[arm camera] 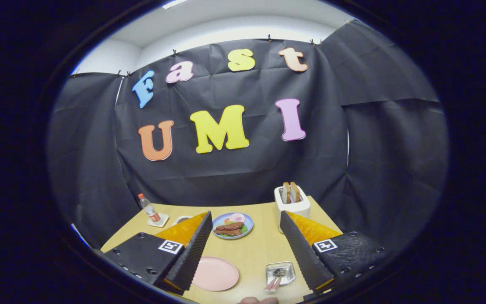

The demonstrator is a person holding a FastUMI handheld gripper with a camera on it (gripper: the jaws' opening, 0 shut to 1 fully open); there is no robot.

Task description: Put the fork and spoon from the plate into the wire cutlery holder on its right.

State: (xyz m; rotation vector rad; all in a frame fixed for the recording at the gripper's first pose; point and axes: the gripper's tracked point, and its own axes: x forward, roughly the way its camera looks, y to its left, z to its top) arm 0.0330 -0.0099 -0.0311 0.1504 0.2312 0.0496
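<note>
Wood, pale and yellowish, forms the table [251, 253] that we see spread below us, backed by black cloth on every side. Our gripper [243, 249] hangs above it with its two fingers spread wide apart, holding nothing. Between the fingers and near their bases lies the pink plate [214, 274], which looks bare, with no cutlery on it. To the plate's right, just inside the right finger, sits the wire cutlery holder [281, 272]; a spoon [277, 273] rests in it bowl-up, and pinkish handles [271, 285] poke out over its near edge. We cannot tell for sure whether the fork is among them, but with the plate cleared we judge the task done or nearly so. Beyond the fingertips we find a blue plate of food [233, 225], a white toaster [292, 204] with two slices standing in it, and a small bottle [149, 209] on a coaster to the far left.
</note>
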